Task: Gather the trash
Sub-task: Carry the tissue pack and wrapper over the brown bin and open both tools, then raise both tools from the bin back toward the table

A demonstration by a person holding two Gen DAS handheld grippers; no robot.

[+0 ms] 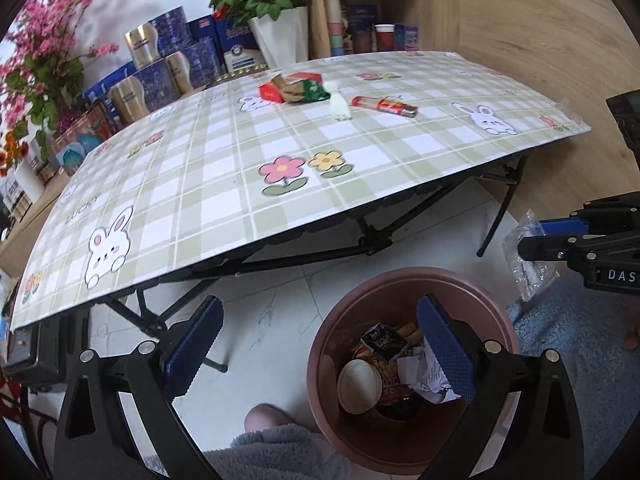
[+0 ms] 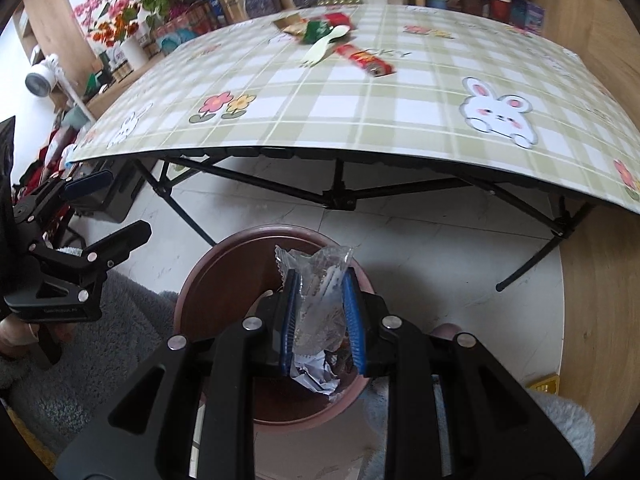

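Note:
A brown round bin (image 1: 332,336) stands on the floor in front of the table and holds several wrappers and a cup. My left gripper (image 1: 320,344) is open and empty, over the bin's left side. My right gripper (image 2: 320,312) is shut on a clear plastic wrapper (image 2: 320,296) and holds it above the bin (image 2: 208,280). It also shows in the left wrist view (image 1: 528,252) at the right. On the table lie a red snack tube (image 1: 384,106), a white spork (image 1: 340,104) and red and green wrappers (image 1: 296,88).
The folding table (image 1: 224,184) has a green plaid cloth and black legs (image 1: 372,236). Boxes and cans (image 1: 168,64) and flower pots (image 1: 280,36) line the back. A grey rug (image 1: 580,344) lies right of the bin. A knee (image 1: 264,420) shows at the bottom.

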